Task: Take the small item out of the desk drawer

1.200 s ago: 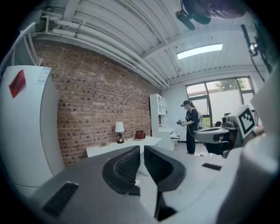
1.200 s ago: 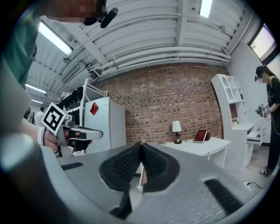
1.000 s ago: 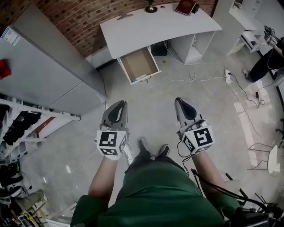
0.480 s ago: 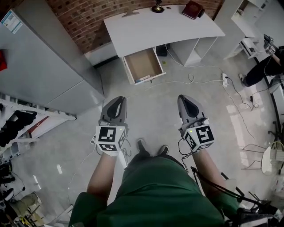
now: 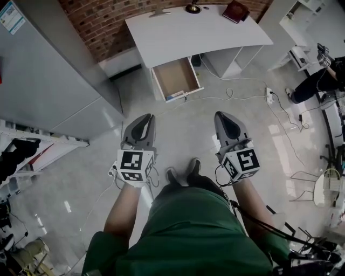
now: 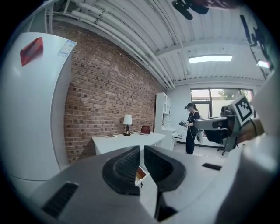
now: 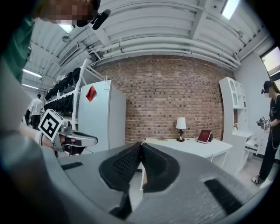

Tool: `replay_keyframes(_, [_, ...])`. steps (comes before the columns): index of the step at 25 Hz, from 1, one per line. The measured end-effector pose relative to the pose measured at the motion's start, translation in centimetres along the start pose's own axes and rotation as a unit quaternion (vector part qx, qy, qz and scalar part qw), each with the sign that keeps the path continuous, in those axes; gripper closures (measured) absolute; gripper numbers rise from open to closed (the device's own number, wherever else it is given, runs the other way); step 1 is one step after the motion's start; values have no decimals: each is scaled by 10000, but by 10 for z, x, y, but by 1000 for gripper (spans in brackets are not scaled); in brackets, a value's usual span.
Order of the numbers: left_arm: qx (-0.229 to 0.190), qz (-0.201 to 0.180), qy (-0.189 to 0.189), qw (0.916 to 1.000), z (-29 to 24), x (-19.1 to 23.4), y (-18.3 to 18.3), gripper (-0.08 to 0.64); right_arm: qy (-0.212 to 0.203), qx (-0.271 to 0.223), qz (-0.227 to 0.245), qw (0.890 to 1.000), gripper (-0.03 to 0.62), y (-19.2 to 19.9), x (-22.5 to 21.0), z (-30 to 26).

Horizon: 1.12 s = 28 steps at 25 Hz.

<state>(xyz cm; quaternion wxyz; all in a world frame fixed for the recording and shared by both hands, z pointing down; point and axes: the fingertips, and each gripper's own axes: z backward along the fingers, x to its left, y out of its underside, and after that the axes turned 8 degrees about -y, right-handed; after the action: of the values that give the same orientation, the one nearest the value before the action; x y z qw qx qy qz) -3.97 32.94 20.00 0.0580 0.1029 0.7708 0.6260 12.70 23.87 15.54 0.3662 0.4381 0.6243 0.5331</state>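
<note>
A white desk [image 5: 199, 32] stands against the brick wall, and its drawer [image 5: 176, 78] is pulled open toward me. The drawer's wooden bottom looks bare, with only a small pale thing at its front edge [image 5: 174, 97]. Both grippers hang level in front of my legs, well short of the desk. My left gripper [image 5: 144, 119] is shut with nothing in it. My right gripper [image 5: 222, 116] is shut and empty too. In the left gripper view, the open drawer [image 6: 141, 173] shows just below the jaw tips of the left gripper [image 6: 142, 151]. In the right gripper view, the right gripper [image 7: 141, 146] points at the desk [image 7: 192, 146].
A lamp [image 5: 192, 8] and a red book [image 5: 236, 11] sit on the desk. A tall grey cabinet [image 5: 48, 75] and a shoe rack [image 5: 27, 153] line the left. Cables and a power strip [image 5: 268, 92] lie on the floor at right, near a person [image 5: 318, 75].
I have stepped toward the desk, so the desk and drawer look slightly nearer. Both grippers moved along with me and stayed shut.
</note>
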Motion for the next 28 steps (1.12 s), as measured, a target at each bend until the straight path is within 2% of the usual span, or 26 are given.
replay_keyframes(9, [138,-48,-18,9999,-23,-6,3,532,-142,-7,-190,9997,590,10,-19,-24])
replay_keyframes(16, [228,-151,-136,9995,-59,2,-4,532,-385,-111,-344,9986,589,15,-46,-72])
replay_keyframes(28, [509,-263,-370,9977,-139,2,-8,532,-751,-119,-556,9956,590,20,-117,-136])
